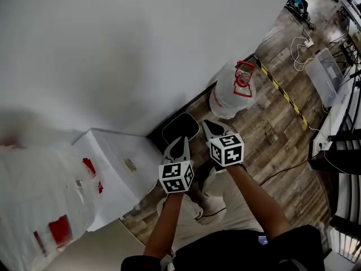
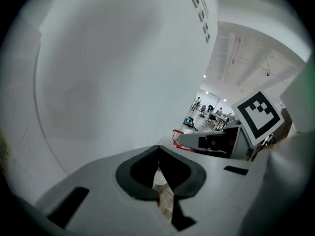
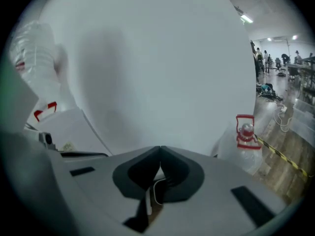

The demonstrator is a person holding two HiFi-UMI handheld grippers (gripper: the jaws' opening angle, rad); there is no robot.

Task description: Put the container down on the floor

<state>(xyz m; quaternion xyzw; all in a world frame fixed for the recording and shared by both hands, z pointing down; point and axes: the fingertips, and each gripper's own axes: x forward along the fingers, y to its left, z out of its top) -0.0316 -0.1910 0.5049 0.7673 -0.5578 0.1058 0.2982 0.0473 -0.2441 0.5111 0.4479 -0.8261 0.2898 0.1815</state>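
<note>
The container (image 1: 232,94) is a large clear water jug with a red cap and handle. It stands upright on the wood floor by the white wall, and shows again as the jug (image 3: 244,142) at the right of the right gripper view. Only its red handle (image 2: 176,137) shows in the left gripper view. My left gripper (image 1: 181,143) and right gripper (image 1: 209,126) hover side by side short of it, both shut and empty. Neither touches the jug. In their own views the left gripper (image 2: 158,154) and right gripper (image 3: 160,162) have their jaws met at the tips.
A black tray (image 1: 180,128) lies on the floor under the grippers. A white box (image 1: 121,165) stands at the left, with a second, blurred jug (image 1: 42,202) beyond it. Yellow-black tape (image 1: 282,92), cables (image 1: 299,52) and a clear bin (image 1: 330,71) lie farther right.
</note>
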